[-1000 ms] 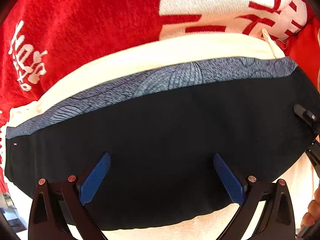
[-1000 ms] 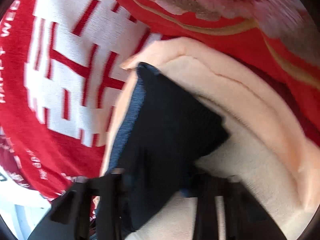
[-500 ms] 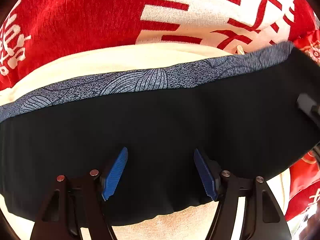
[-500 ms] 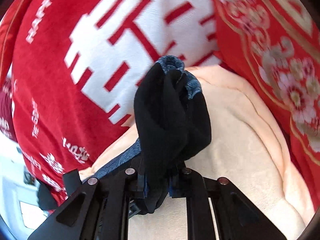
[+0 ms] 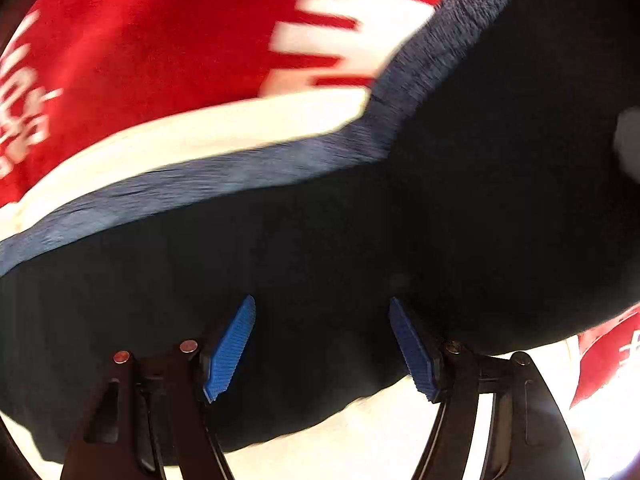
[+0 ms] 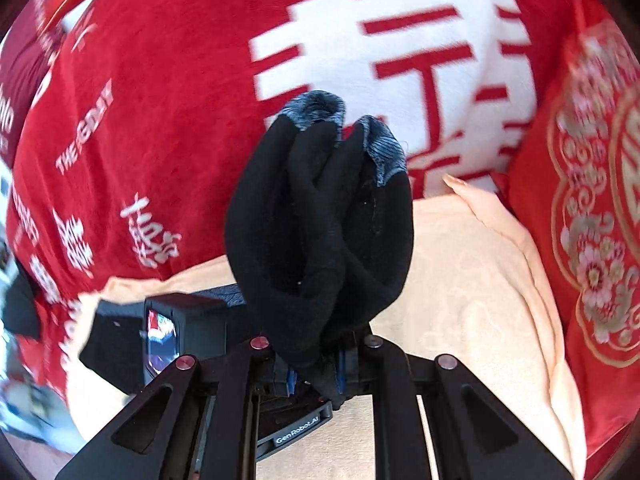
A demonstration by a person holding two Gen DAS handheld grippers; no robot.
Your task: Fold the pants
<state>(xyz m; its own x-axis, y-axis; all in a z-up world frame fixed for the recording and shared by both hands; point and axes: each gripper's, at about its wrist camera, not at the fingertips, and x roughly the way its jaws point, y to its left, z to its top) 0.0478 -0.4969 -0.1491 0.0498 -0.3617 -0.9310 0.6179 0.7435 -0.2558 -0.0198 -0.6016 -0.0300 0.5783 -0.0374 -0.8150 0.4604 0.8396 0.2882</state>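
Note:
The black pants with a grey-blue patterned waistband lie on a cream towel. My left gripper is open, its blue pads standing over the black cloth, nothing held. My right gripper is shut on a bunched end of the pants, lifted so the waistband tips point up. The right side of the pants rises off the towel in the left wrist view. The left gripper's body shows low left in the right wrist view.
A red blanket with large white characters covers the surface behind. A red cushion with gold floral embroidery lies at the right. The cream towel spreads under both grippers.
My right gripper has lifted the pants' end higher and swung it left. The right part of the pants has risen in the left wrist view. The left jaws stand about as wide as half a second ago.

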